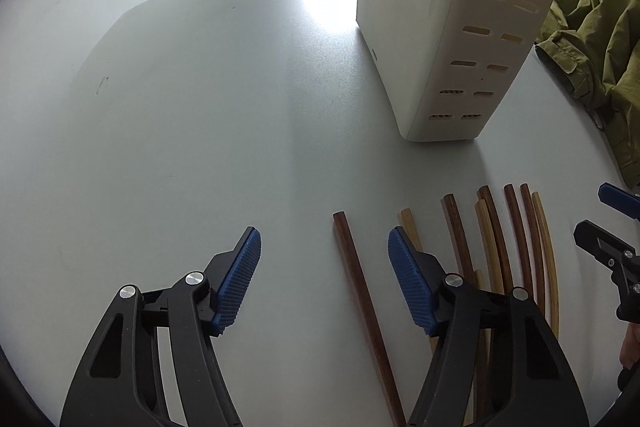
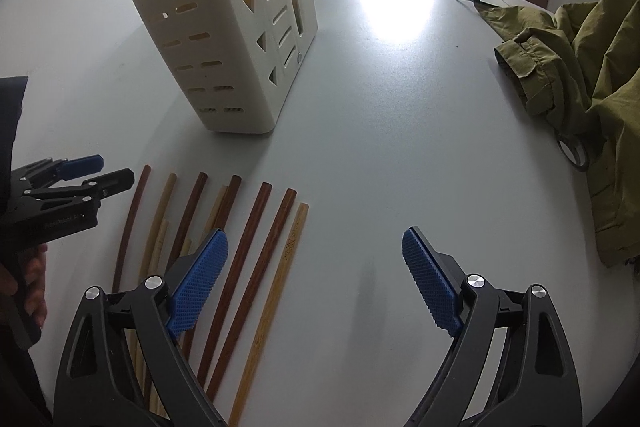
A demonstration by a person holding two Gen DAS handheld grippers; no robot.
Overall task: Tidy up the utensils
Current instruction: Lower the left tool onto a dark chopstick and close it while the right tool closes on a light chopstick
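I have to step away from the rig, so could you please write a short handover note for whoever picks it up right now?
Left gripper: open, holding nothing, low over the table at the left end of the chopsticks.
Right gripper: open, holding nothing, over the right end of the row.
The chopsticks, dark and light mixed, lie side by side on the table in front of the white utensil holder.
Done: no chopstick visibly placed in the holder.
Left: pick up the chopsticks and put them into the holder. An olive jacket lies at the right.

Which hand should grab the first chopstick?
Probably left. The left tool is open with a dark chopstick lying right between its fingers; the right tool opens mostly over bare table.
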